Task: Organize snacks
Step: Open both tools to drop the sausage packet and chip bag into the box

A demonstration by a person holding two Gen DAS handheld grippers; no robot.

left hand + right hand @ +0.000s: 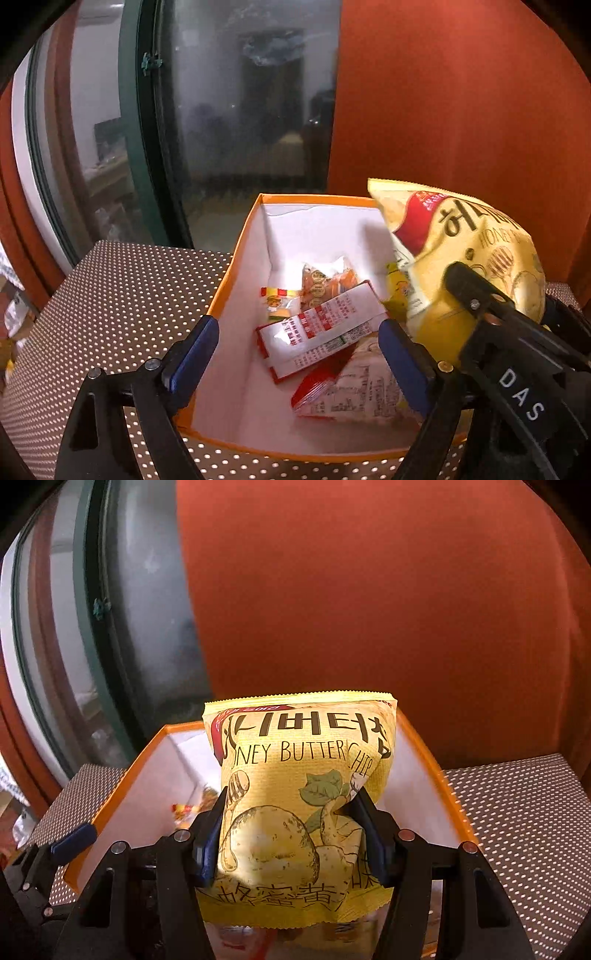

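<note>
I see a rust-orange wall (461,103) filling the right side behind the work area. To its left stands a dark green window frame (138,147) with dim, hazy glass (251,110); faint room reflections show in it. The tabletop (122,295) is brown with a regular grid of small pale dots. Warm light falls across it from the near side. Beyond the frame, blurred clutter, not identifiable.

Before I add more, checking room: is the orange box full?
No. The orange box holds a few snack packets, with bare white floor showing.
</note>
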